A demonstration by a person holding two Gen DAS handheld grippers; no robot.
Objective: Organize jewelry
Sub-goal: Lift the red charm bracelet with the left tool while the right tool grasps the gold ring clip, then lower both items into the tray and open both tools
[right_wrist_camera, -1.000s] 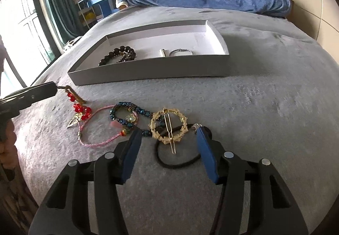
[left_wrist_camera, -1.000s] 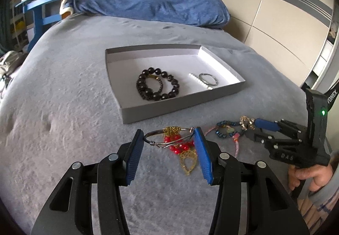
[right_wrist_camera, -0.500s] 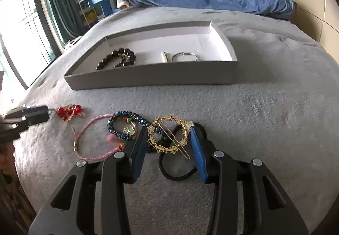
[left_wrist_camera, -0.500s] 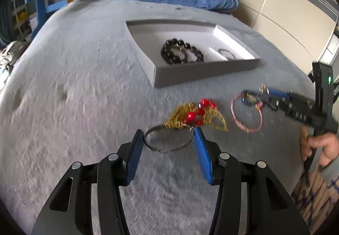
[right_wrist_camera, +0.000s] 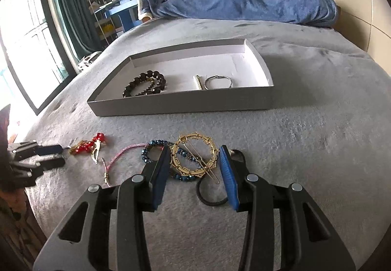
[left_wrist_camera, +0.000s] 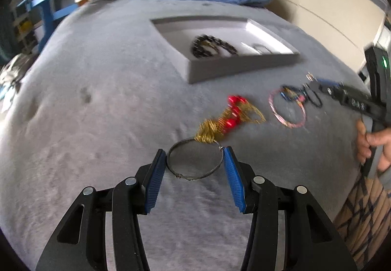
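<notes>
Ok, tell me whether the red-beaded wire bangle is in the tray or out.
Out. The red-beaded wire bangle lies on the grey bedspread, short of the tray.

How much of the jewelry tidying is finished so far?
Partly done. The black bead bracelet and a silver bangle already lie in the grey tray. The left gripper grips the wire bangle; the right gripper straddles the gold hair clip. The pink cord bracelet waits.

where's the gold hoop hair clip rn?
Right wrist view: gold hoop clip lies on the grey bedspread between the right tongs, overlapping the blue bead bracelet and black hair tie.
</notes>
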